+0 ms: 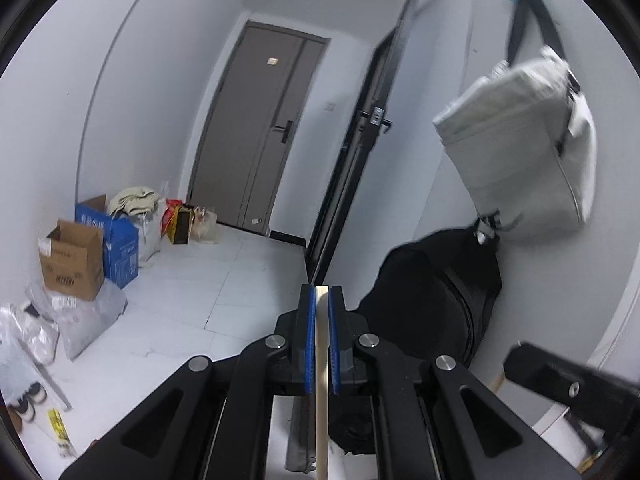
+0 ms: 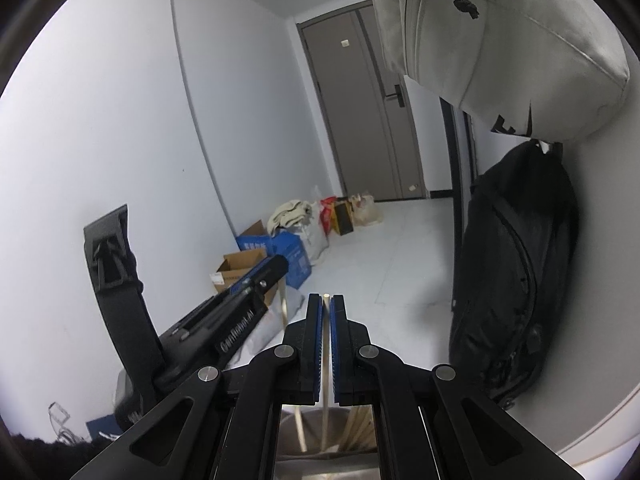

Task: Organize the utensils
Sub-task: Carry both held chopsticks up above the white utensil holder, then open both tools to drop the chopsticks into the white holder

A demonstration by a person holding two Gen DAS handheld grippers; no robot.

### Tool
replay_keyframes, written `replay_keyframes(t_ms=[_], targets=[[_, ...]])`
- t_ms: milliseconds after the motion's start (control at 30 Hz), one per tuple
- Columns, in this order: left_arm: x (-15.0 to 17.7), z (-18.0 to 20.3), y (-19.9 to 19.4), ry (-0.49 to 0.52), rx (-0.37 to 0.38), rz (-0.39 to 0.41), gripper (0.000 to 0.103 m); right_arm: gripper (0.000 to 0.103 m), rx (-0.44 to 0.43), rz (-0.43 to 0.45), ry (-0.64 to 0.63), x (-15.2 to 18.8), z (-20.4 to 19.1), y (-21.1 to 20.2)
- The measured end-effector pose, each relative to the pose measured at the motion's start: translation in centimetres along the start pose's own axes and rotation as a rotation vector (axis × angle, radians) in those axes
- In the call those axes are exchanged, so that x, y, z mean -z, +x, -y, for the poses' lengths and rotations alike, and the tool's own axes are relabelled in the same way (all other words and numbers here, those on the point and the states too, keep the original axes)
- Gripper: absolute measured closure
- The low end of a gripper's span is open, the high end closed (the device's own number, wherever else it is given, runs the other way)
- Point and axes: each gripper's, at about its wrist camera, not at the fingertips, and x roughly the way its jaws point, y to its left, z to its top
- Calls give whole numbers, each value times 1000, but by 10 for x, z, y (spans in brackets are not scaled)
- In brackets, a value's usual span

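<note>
both grippers pinch chopsticks above the holder

the left gripper (image 1: 319, 300) is closed on one chopstick (image 1: 321, 400), the right gripper (image 2: 326, 308) closed on another chopstick (image 2: 327, 360) directly over the metal holder (image 2: 292, 432); each stick should stay upright and go down straight.

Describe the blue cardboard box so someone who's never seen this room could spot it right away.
Start at the grey door at the far end, then follow the left wall back along the pile on the floor. The blue cardboard box sits there, flaps open, between a plain brown cardboard box and white bags; it is the only blue one.
</note>
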Motion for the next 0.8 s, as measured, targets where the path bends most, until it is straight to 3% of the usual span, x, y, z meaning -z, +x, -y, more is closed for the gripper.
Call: replay_keyframes(t_ms=[333, 567, 800], targets=[[-4, -4, -14, -24, 99, -39, 101, 100, -18, -60, 15, 24, 5, 8], [5, 6, -21, 49, 142, -98, 101, 100, -31, -91, 7, 37, 4, 11], [16, 3, -20, 49, 261, -275, 99, 96, -82, -142, 83, 48, 18, 22]])
